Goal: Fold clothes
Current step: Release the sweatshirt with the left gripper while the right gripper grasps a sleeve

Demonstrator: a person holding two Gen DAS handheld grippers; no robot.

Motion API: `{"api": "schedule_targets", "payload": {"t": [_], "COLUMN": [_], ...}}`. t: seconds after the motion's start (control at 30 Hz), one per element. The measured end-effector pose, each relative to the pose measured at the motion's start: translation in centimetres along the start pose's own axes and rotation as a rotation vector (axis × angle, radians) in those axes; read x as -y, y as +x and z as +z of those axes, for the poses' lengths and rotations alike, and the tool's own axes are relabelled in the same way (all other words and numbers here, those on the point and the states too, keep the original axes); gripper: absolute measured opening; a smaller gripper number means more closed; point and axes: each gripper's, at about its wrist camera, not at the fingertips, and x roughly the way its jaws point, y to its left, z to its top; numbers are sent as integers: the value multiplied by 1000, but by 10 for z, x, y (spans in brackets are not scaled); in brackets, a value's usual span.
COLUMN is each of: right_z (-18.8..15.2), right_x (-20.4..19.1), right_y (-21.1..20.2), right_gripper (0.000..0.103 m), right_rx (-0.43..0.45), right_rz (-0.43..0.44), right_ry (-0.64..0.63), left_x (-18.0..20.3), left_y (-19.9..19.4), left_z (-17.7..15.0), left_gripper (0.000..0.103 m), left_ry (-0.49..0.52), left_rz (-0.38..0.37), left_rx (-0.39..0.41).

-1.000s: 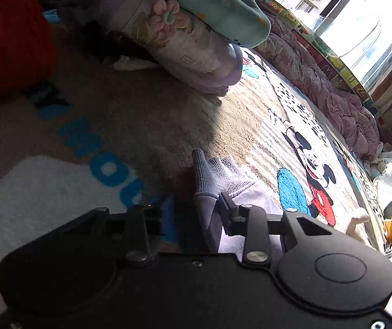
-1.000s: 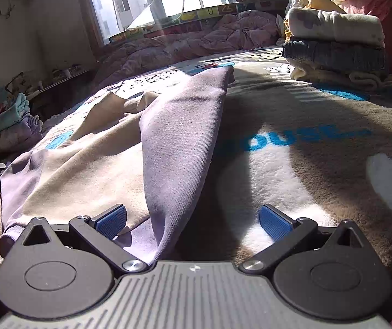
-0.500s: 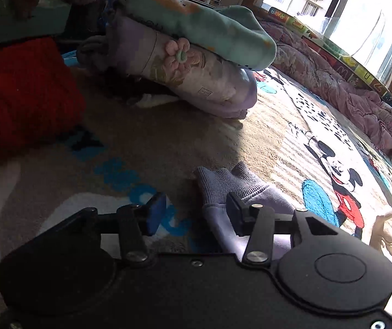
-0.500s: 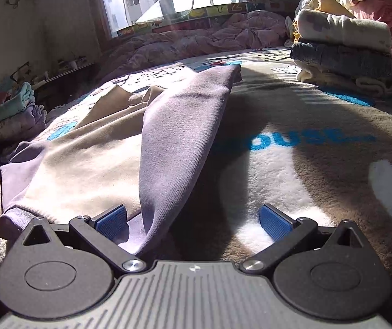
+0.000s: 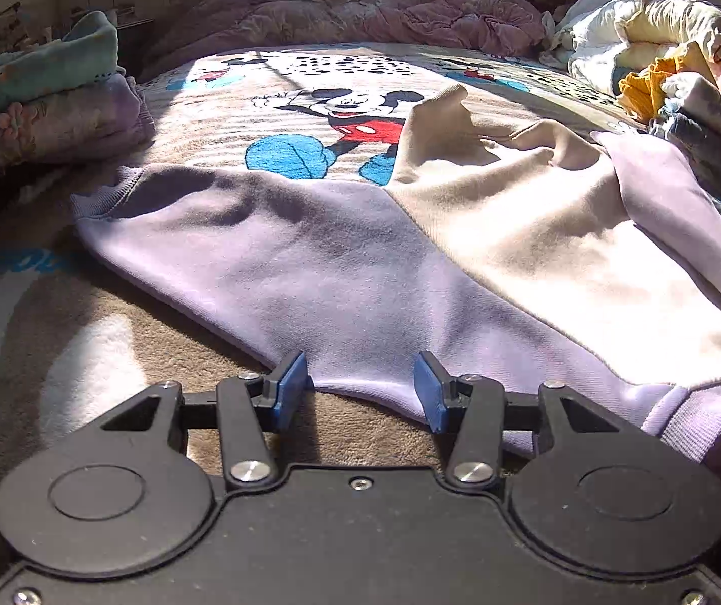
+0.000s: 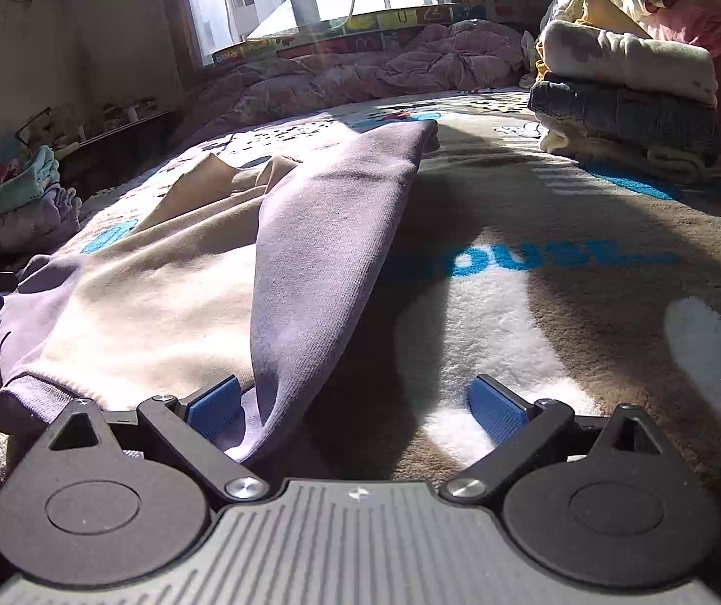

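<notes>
A sweatshirt [image 5: 512,232] with a cream body and lavender sleeves lies spread on the cartoon-mouse blanket [image 5: 83,353]. Its left sleeve [image 5: 285,252] stretches out to the left, cuff flat on the blanket. My left gripper [image 5: 360,388] is open at the sleeve's near edge; the hem of the lavender cloth lies between the blue pads, which do not press on it. In the right wrist view the other sleeve [image 6: 330,252] lies folded over the cream body [image 6: 159,312]. My right gripper [image 6: 355,408] is open and its jaws are closing, with the sleeve's near end beside the left pad.
Folded clothes are stacked at the left [image 5: 48,101] and at the right [image 6: 627,96]. A loose pile of laundry [image 5: 663,50] sits at the far right. A pink quilt [image 5: 360,15] runs along the back under the window.
My left gripper let go of the lavender cuff, opened, rolled and swung round to face the whole sweatshirt at the sleeve's near edge. The right gripper stayed put, its jaws slightly narrower.
</notes>
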Motion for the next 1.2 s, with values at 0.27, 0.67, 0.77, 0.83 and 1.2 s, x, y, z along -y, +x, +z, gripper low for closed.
{"api": "schedule_targets", "payload": {"t": [0.27, 0.67, 0.77, 0.83, 1.2], "right_z": [1, 28, 53, 72, 169], "right_x": [4, 35, 50, 60, 82], "right_y": [-4, -14, -2, 7, 99], "right_gripper": [95, 74, 74, 74, 74], "right_rx": [8, 63, 77, 91, -20], "right_rz": [-26, 47, 63, 73, 84], "right_ry": [18, 227, 276, 313, 268], "left_x": [12, 29, 39, 44, 39], "left_y": [-17, -16, -10, -7, 1], "left_z": [13, -3, -3, -2, 5], "left_gripper": [45, 62, 63, 64, 71], "left_ry": [-5, -241, -241, -236, -274], "left_rz": [-24, -246, -248, -243, -277], "left_rx": [143, 172, 139, 132, 97]}}
